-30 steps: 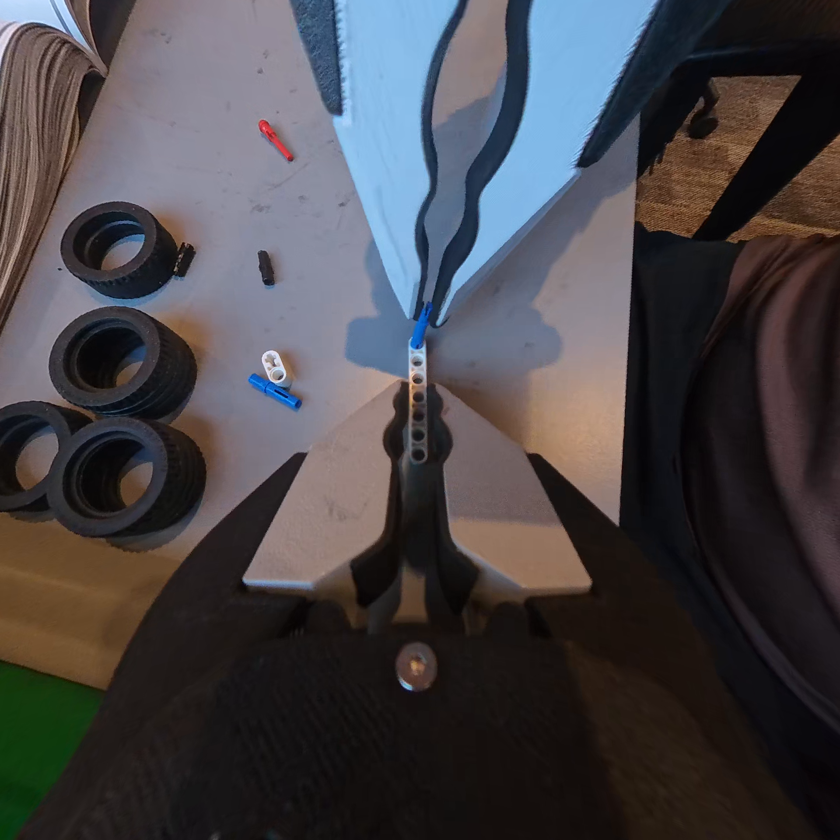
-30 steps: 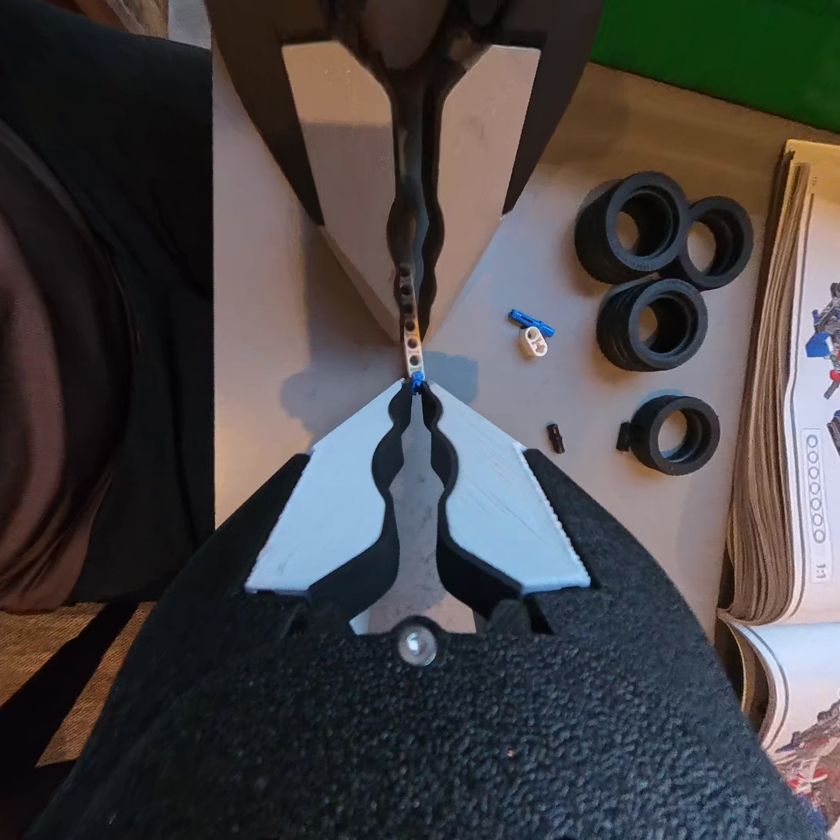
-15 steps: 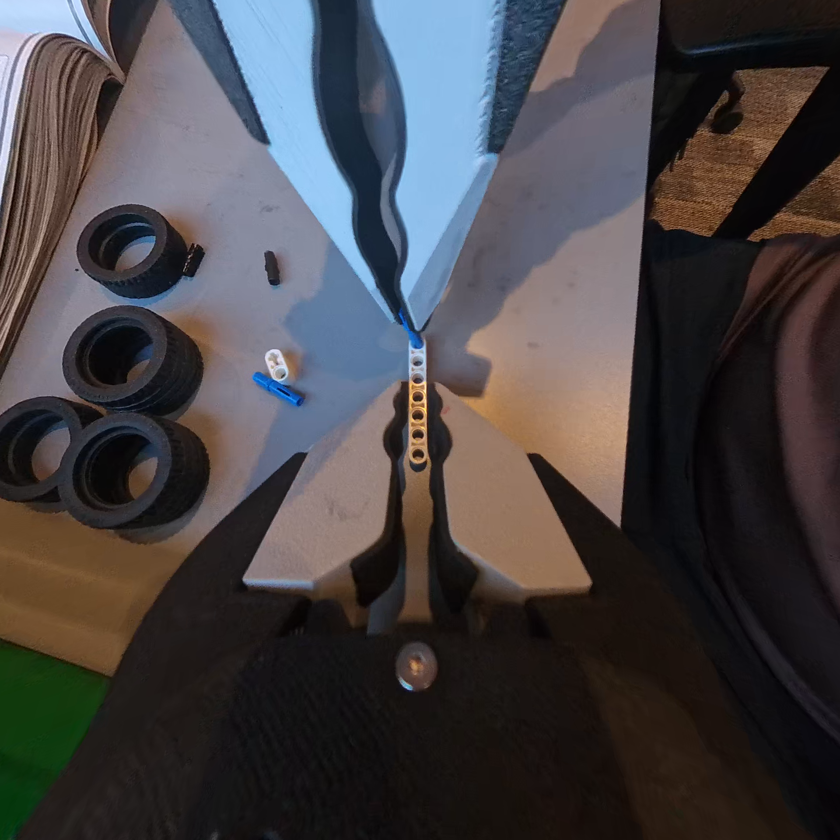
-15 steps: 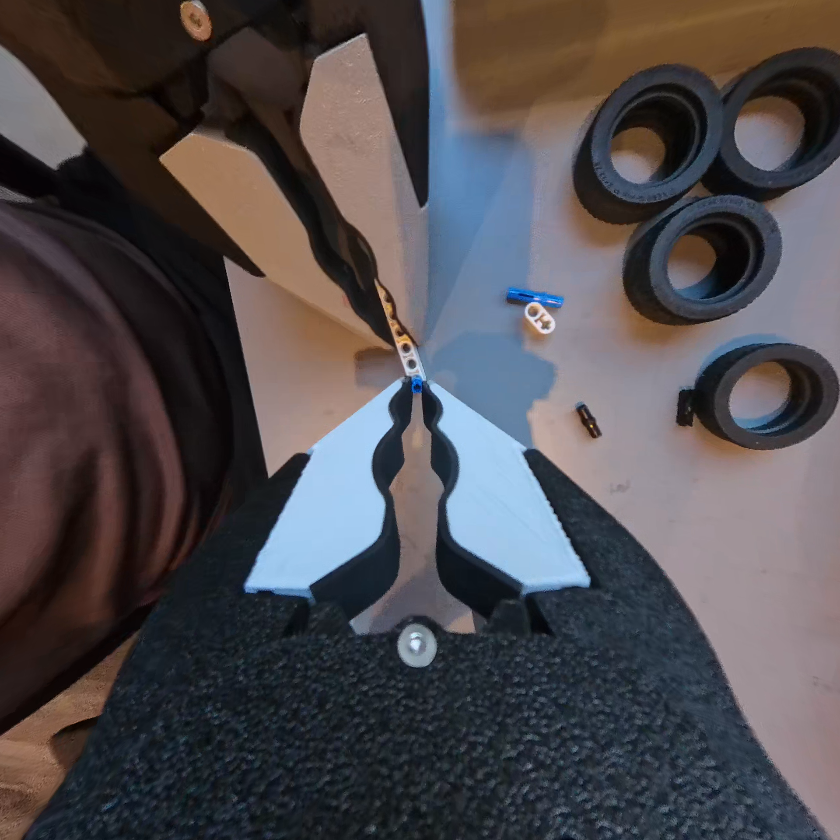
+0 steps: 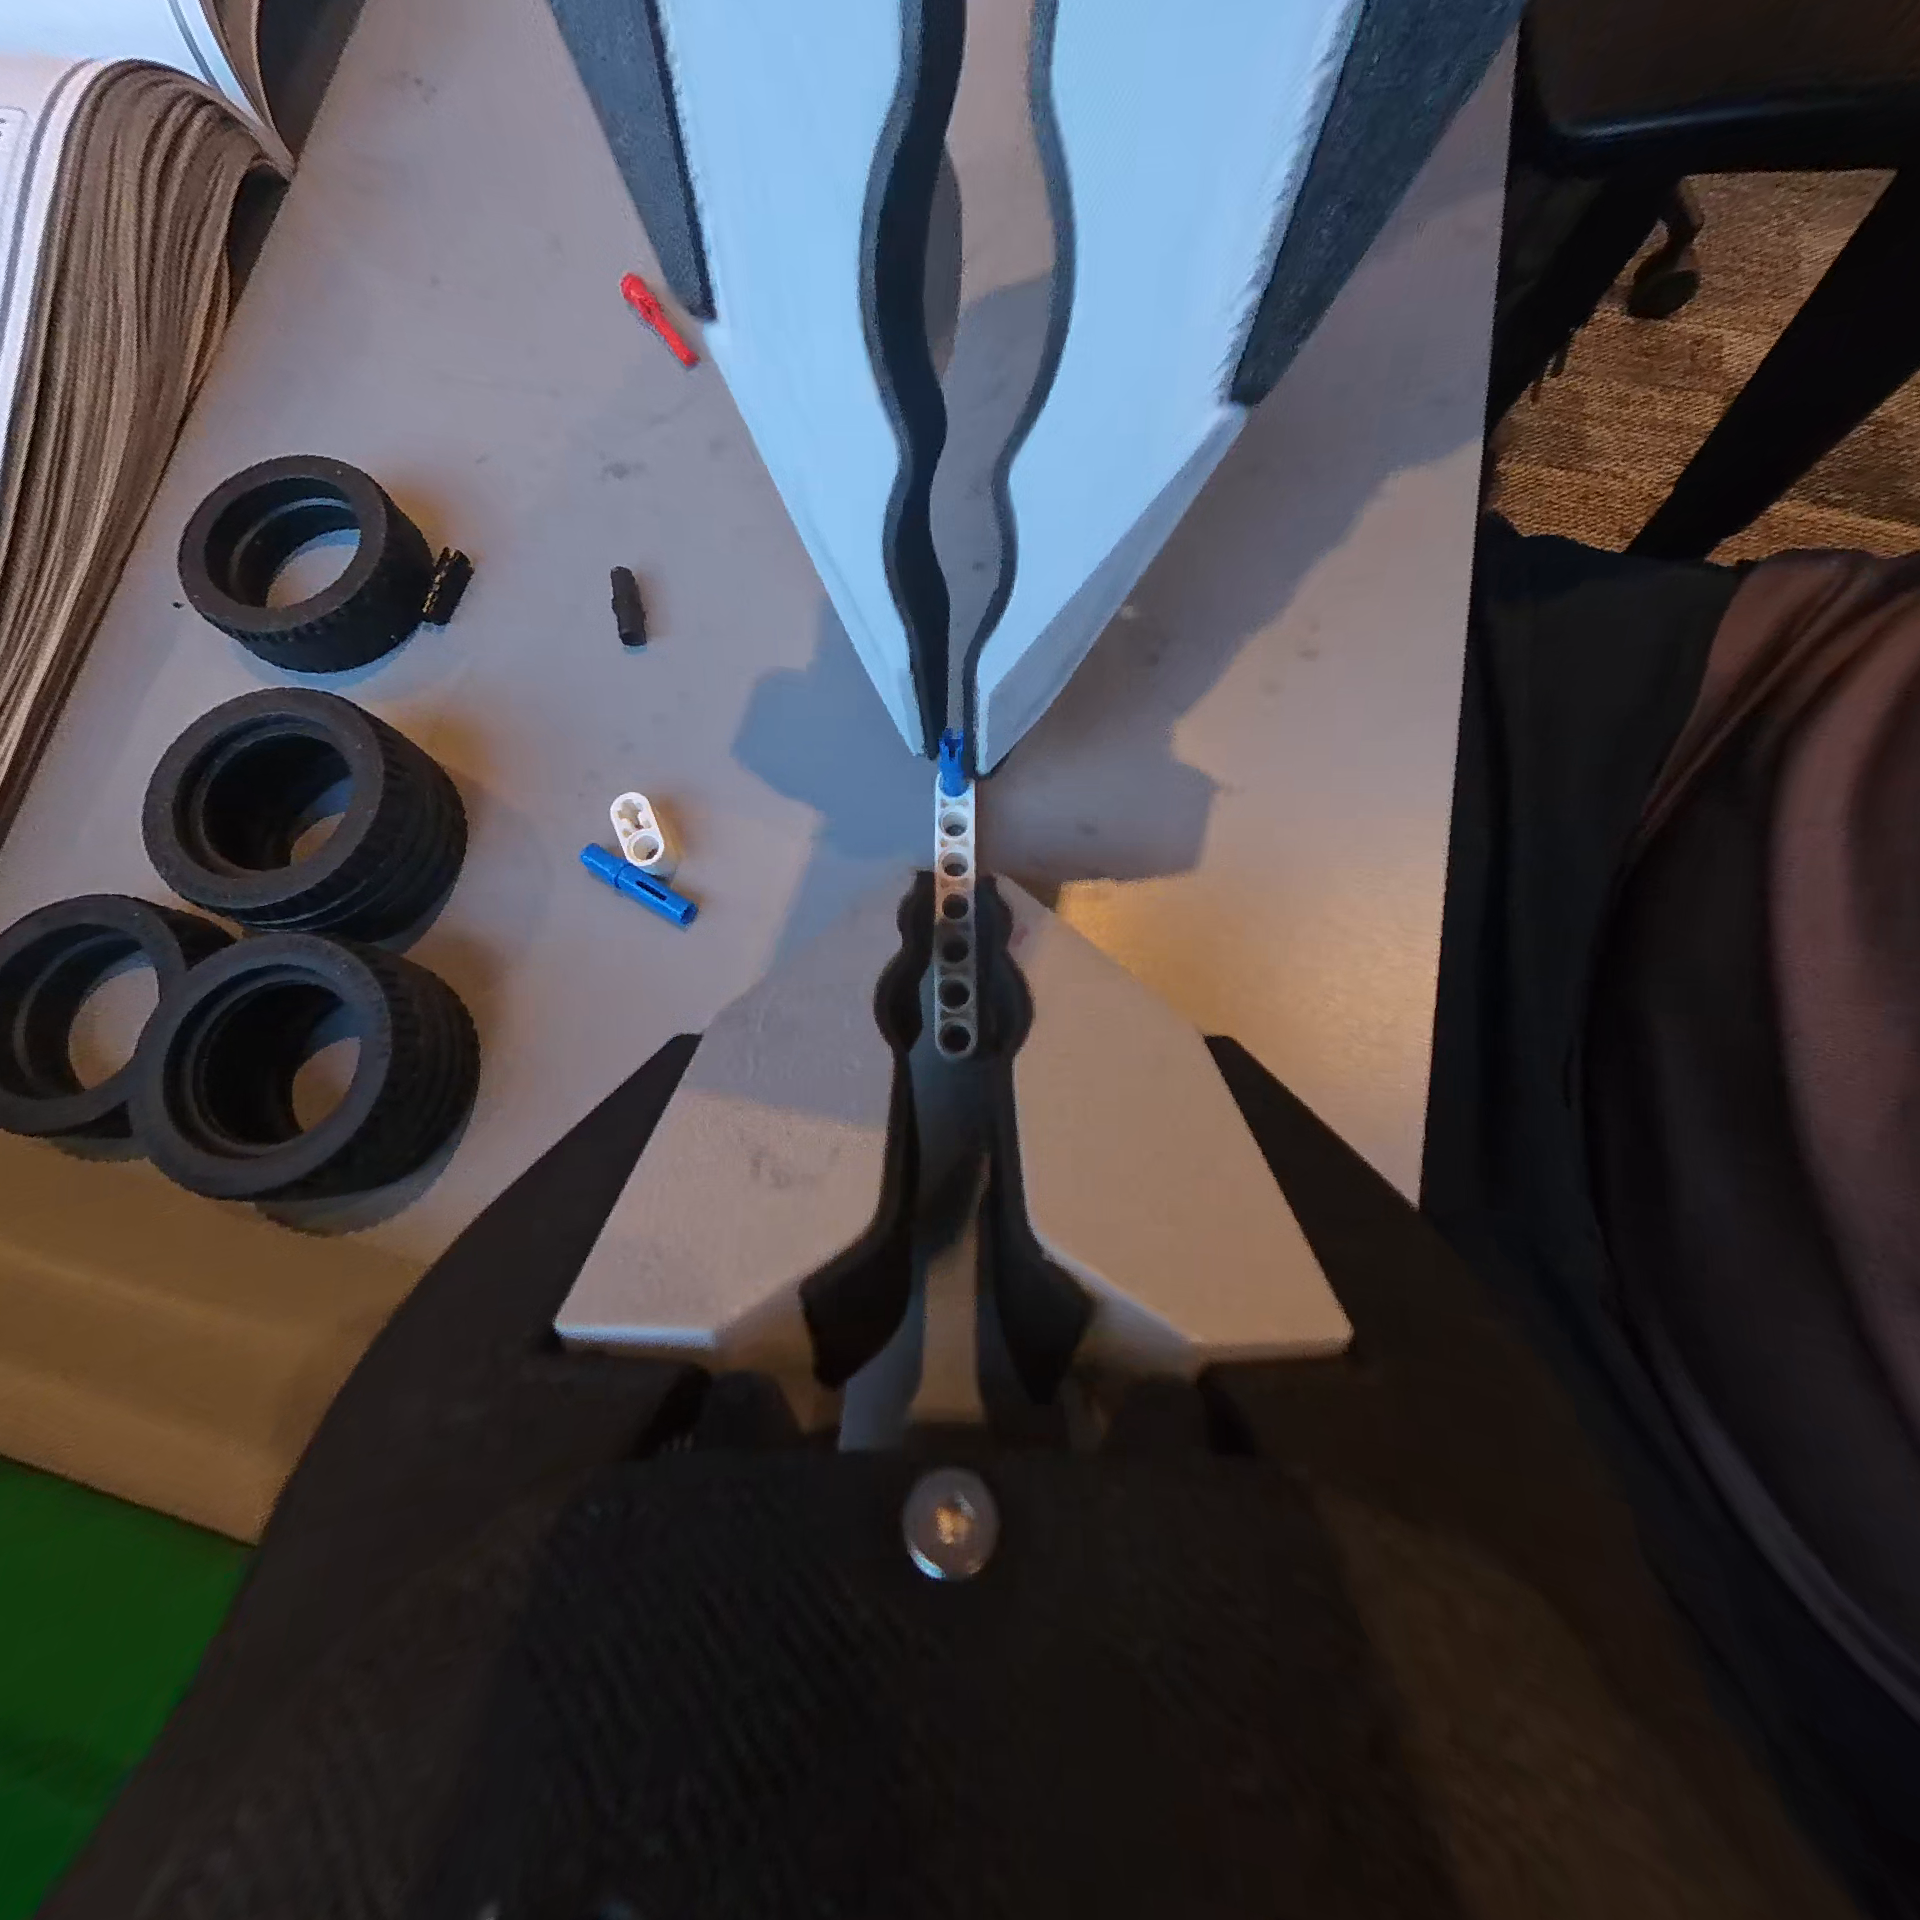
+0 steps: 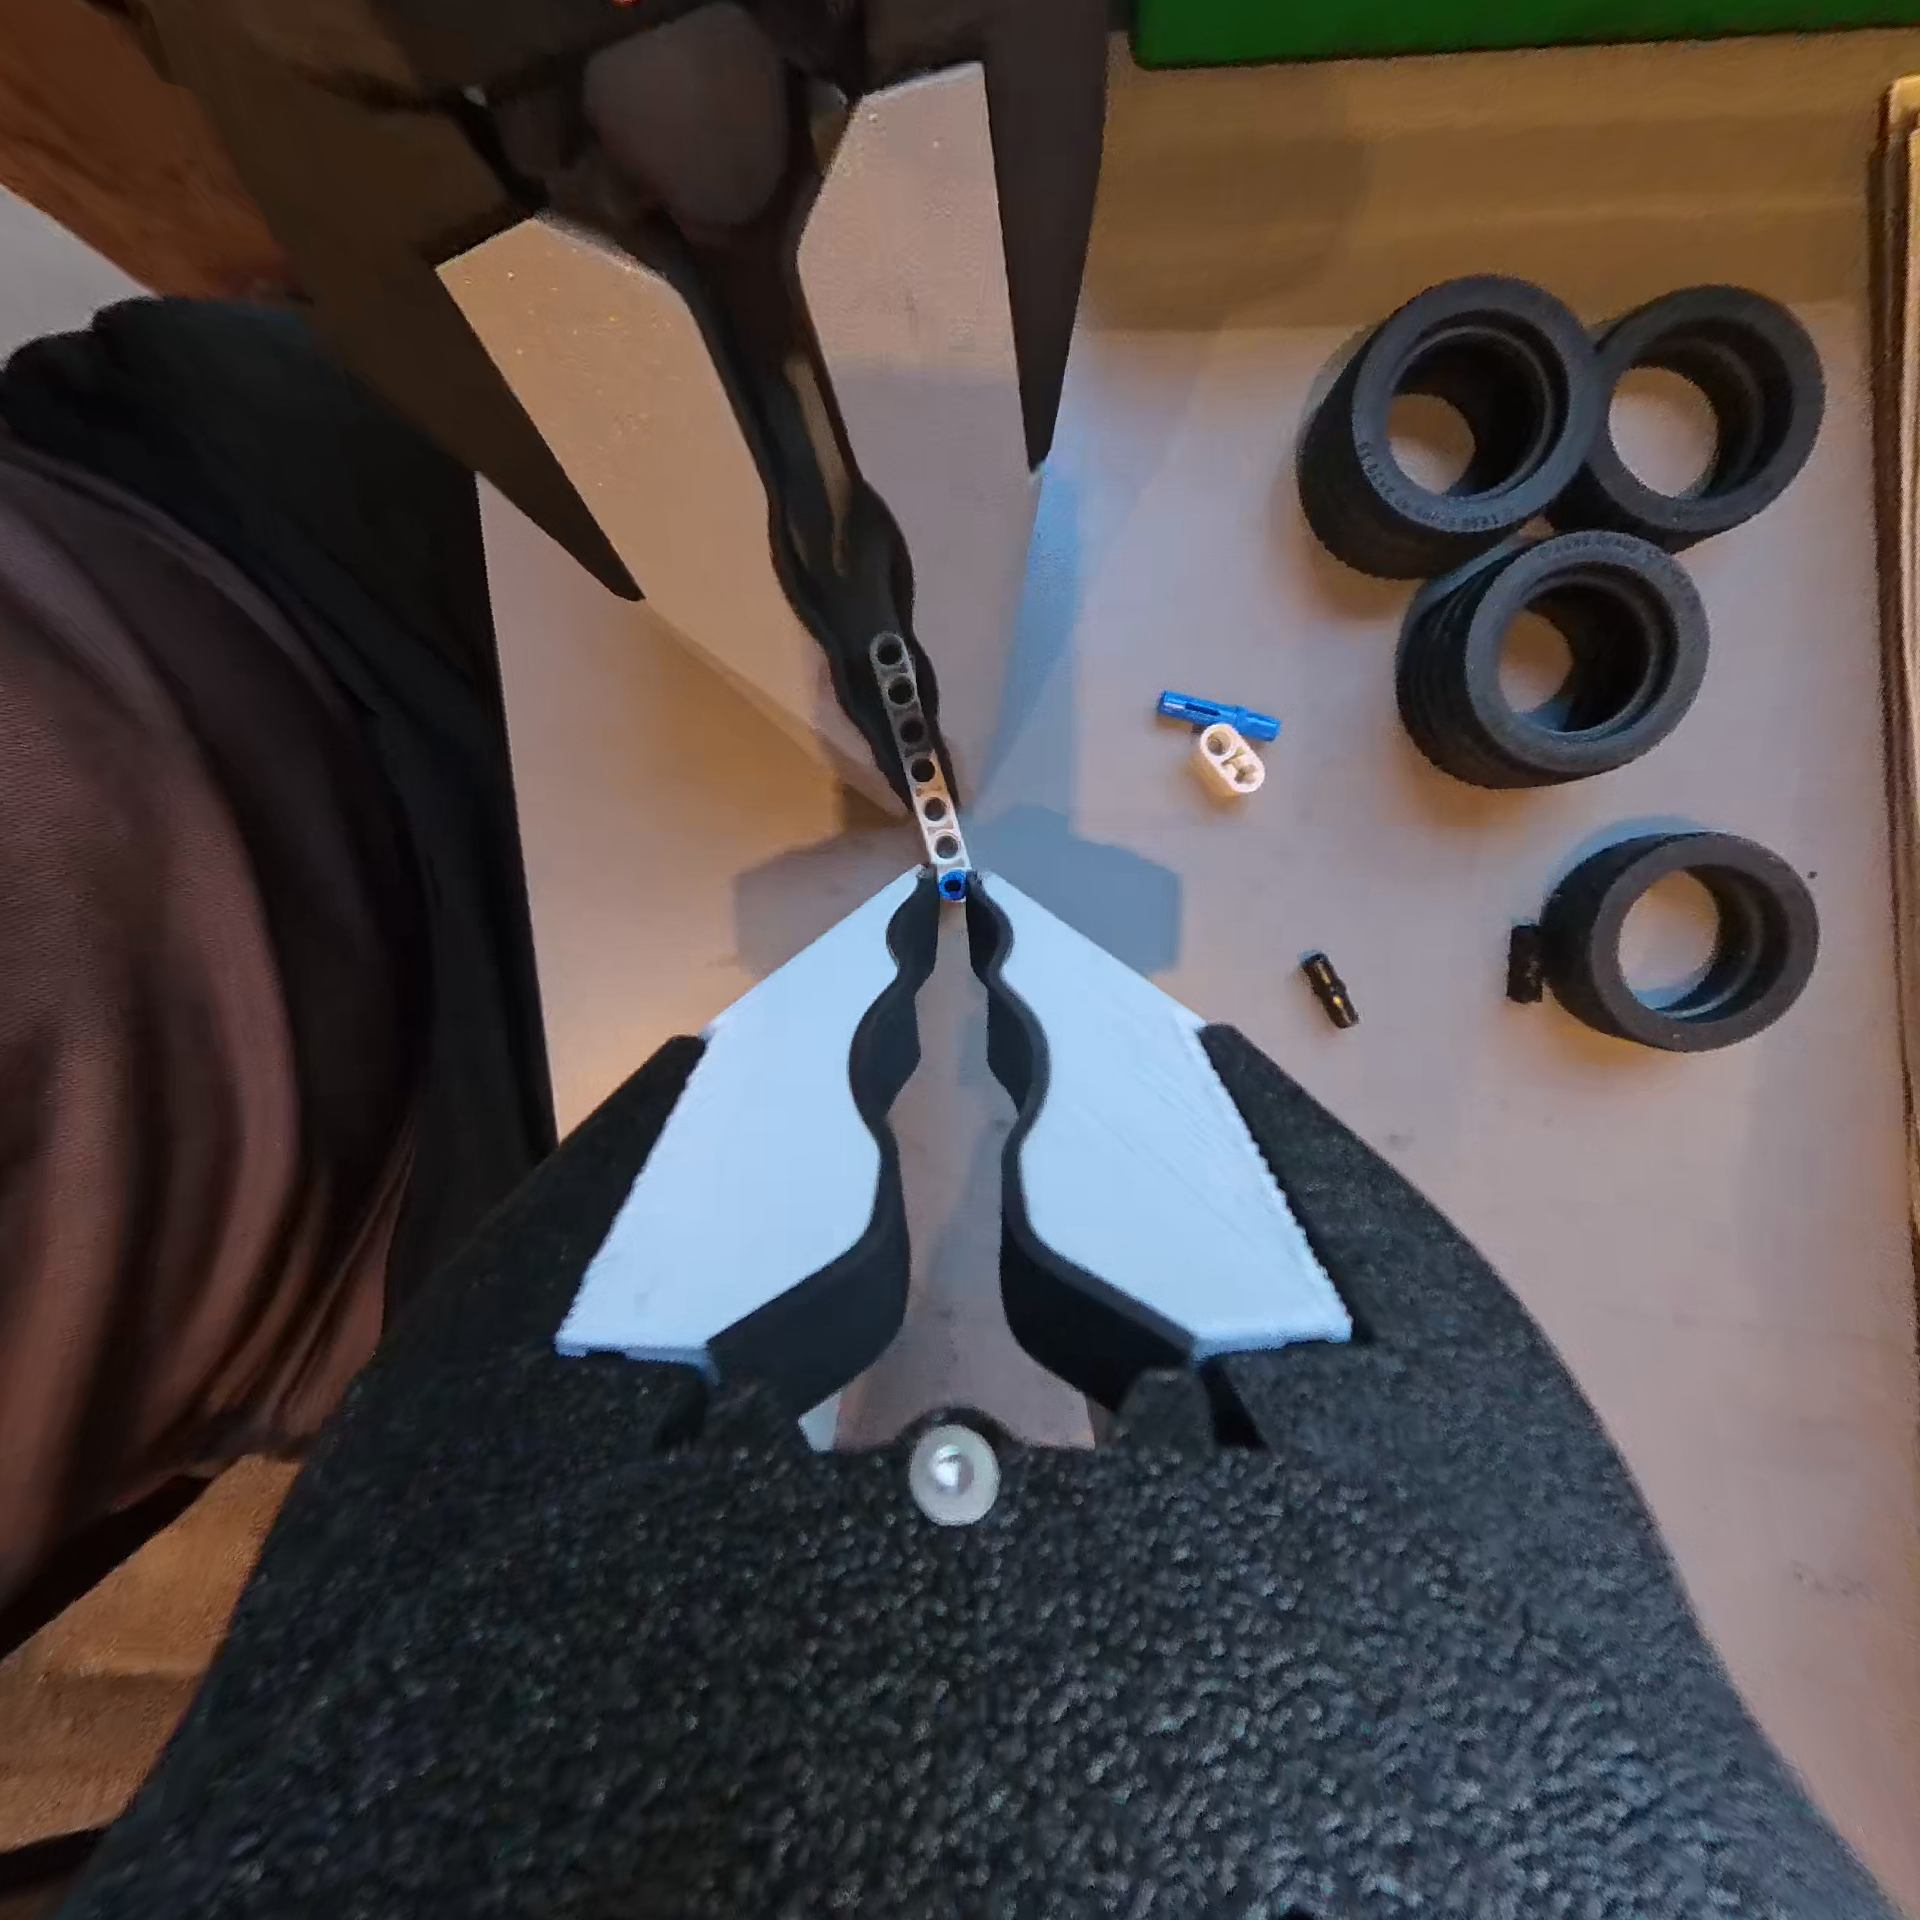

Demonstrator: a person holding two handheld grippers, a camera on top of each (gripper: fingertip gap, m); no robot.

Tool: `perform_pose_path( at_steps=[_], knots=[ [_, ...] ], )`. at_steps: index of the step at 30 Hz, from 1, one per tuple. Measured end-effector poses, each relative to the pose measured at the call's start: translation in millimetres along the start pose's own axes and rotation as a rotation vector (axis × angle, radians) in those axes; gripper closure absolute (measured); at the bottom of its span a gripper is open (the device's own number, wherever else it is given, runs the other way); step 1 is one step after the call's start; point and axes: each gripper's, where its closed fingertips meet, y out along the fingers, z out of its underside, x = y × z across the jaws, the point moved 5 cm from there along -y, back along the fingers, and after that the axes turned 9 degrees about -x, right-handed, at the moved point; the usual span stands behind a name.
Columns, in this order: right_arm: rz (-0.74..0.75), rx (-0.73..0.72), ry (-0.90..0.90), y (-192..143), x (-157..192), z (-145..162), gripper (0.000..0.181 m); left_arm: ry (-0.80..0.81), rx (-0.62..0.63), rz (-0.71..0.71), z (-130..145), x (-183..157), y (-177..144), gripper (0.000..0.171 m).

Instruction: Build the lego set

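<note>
Left tongs (image 5: 954,883) are pinching a white holed beam (image 5: 954,914) lengthwise, its far end sticking out toward the right tongs (image 6: 952,885), which are pinching a small blue pin (image 6: 951,884) against that end hole. Both are held tip to tip above the bench (image 5: 520,395). Whether the pin is seated, I cannot tell. The build is looking barely begun: off to the side of the tongs, four black tyres (image 6: 1553,665), a second blue pin (image 6: 1216,715), a white connector (image 6: 1231,762), a black pin (image 6: 1330,989) and a red piece (image 5: 657,317) are lying loose.
</note>
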Motion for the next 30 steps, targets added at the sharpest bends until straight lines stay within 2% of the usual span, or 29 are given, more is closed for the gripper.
perform_pose_path(
  at_steps=[7,11,17,24,30],
  knots=[
    [0.072,-0.208,0.113,-12.8,-2.7,4.0,0.161,-0.010,-0.001,-0.014,0.0,1.9,0.1,0.167],
    [0.129,-0.288,0.191,-9.5,-2.8,18.1,0.161,-0.103,0.000,-0.071,-0.5,4.8,0.7,0.167],
    [0.164,-0.367,0.224,-6.2,-0.7,24.6,0.162,-0.128,0.002,-0.153,-1.6,1.0,1.7,0.167],
    [0.230,-0.368,0.199,-2.6,-3.6,37.6,0.162,-0.279,-0.025,-0.163,-4.3,-7.5,2.1,0.139],
    [0.227,-0.387,0.204,-6.0,-5.7,40.0,0.162,-0.386,-0.054,-0.197,3.6,-18.1,-12.9,0.130]
  ],
)
